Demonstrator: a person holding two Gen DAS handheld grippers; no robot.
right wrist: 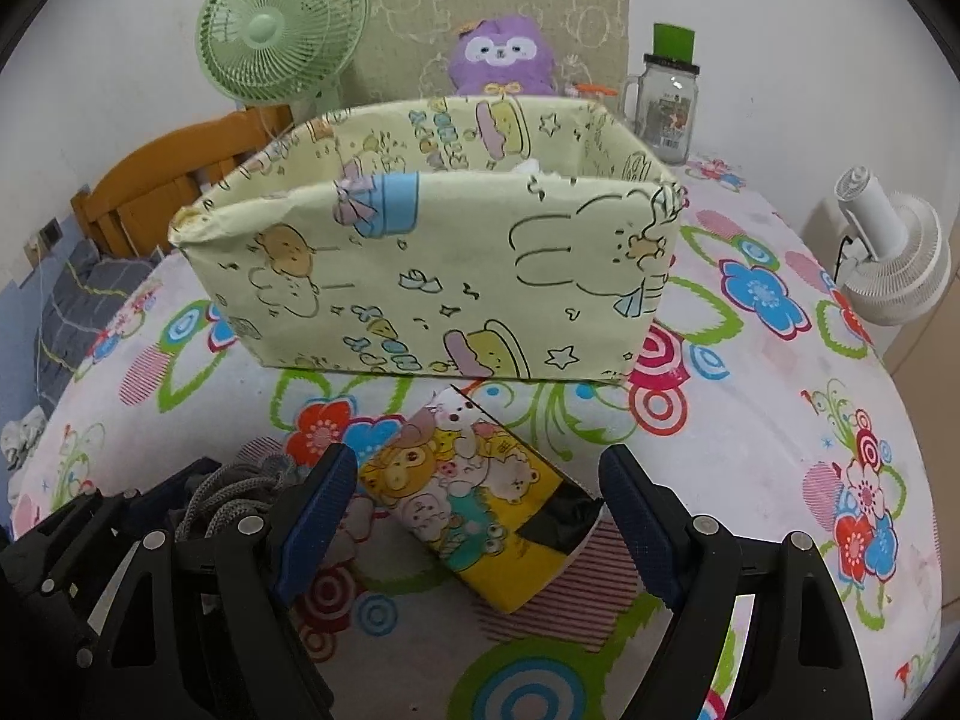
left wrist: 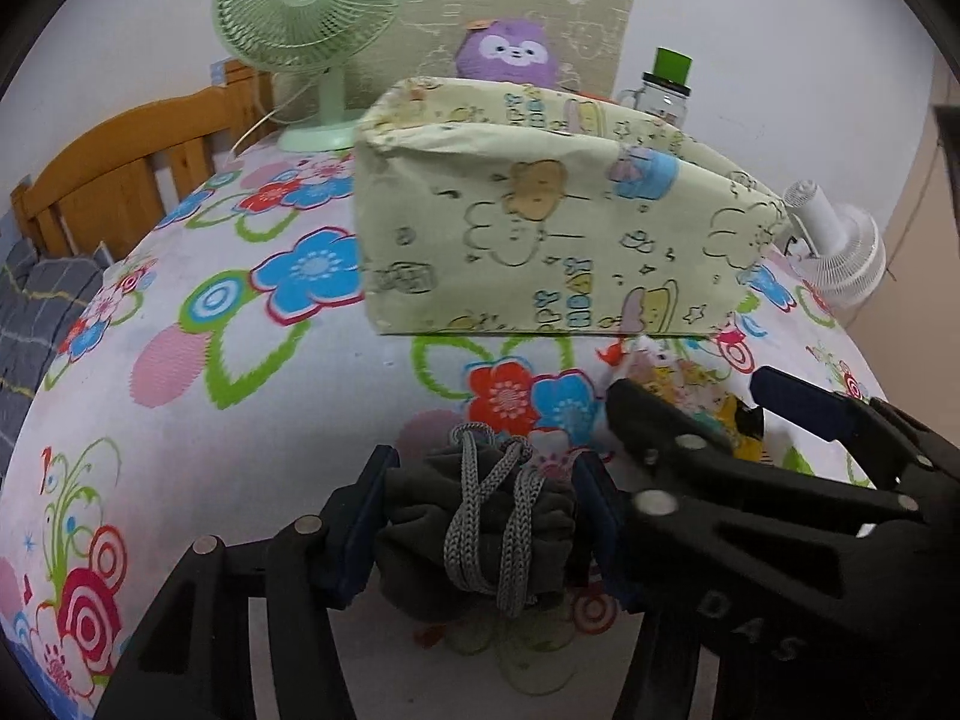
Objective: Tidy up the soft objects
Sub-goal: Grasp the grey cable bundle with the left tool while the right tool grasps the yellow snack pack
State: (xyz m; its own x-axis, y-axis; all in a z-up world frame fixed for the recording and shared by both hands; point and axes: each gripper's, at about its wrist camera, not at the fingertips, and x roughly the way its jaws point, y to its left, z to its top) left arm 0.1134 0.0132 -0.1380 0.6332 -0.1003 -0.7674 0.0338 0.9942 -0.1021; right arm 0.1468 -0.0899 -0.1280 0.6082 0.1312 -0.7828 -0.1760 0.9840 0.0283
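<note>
A dark grey drawstring pouch [left wrist: 480, 540] with a grey cord lies on the flowered sheet, and my left gripper [left wrist: 483, 498] is shut on it, pads pressing both sides. To its right lies a yellow cartoon-print tissue pack [right wrist: 480, 498]. My right gripper [right wrist: 480, 468] stands open around the pack, with gaps on both sides. Just behind both stands a pale yellow cartoon-print fabric box [right wrist: 420, 276], open at the top. In the right wrist view the pouch's cord [right wrist: 228, 492] shows at the lower left, inside the left gripper.
A flowered sheet [right wrist: 780, 420] covers the surface. Behind the box are a green fan [right wrist: 279, 30], a purple plush toy [right wrist: 501, 57] and a glass jar with a green lid [right wrist: 669, 102]. A white fan [right wrist: 894, 258] stands at the right edge, a wooden headboard [left wrist: 120, 162] at the left.
</note>
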